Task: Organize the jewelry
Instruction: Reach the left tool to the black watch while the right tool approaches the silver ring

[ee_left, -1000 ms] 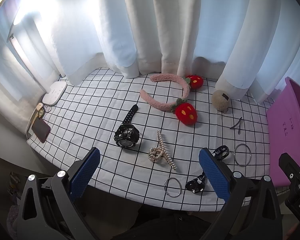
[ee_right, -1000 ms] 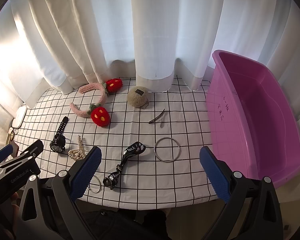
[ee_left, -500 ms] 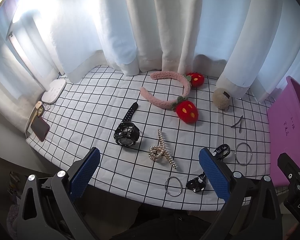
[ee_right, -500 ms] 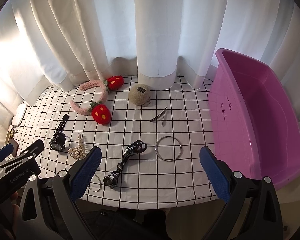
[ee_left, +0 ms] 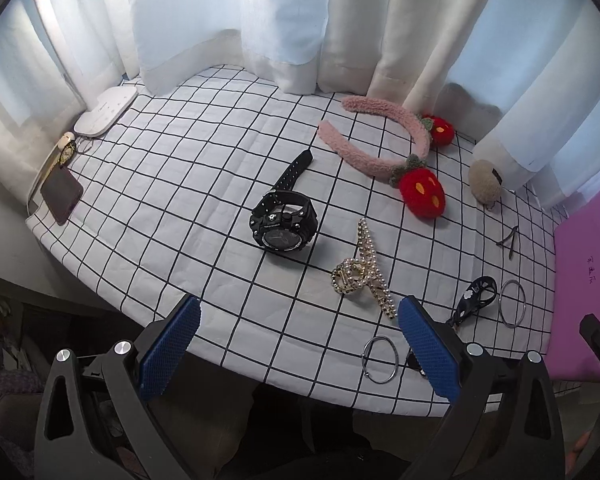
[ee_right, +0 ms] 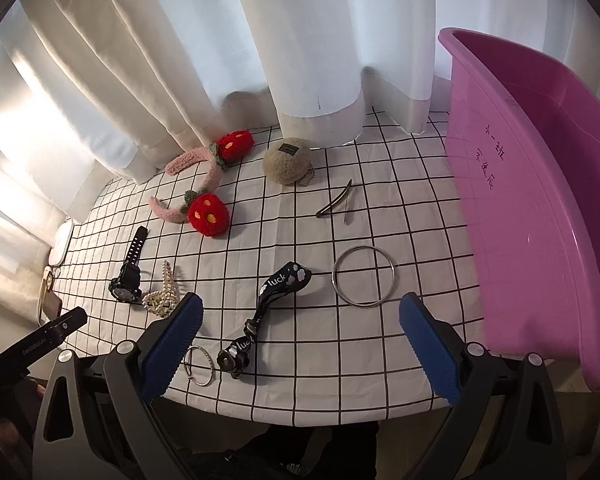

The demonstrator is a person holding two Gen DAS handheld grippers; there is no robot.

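Both cameras have been carried slightly forward and lower since the earlier frames, while the jewelry has been left where it lay.

From the left wrist, the left gripper point(ee_left: 298, 340) is seen with jaws wide apart and empty, held over the near edge of the worktop point(ee_left: 188, 184). Nearest ahead lie the black watch point(ee_left: 284, 224) and the pearl hair claw point(ee_left: 360, 270). For a clean pick, the watch case should be straddled rather than the strap.

From the right wrist, the right gripper point(ee_right: 298, 340) is likewise open and empty. The pink bin point(ee_right: 540, 208) stands at the right edge, with nothing seen inside it. "luck" is read on the black strap point(ee_right: 276, 300), handwritten characters on the bin wall are not legible, and the small ring point(ee_right: 198, 364) lies at the near edge.
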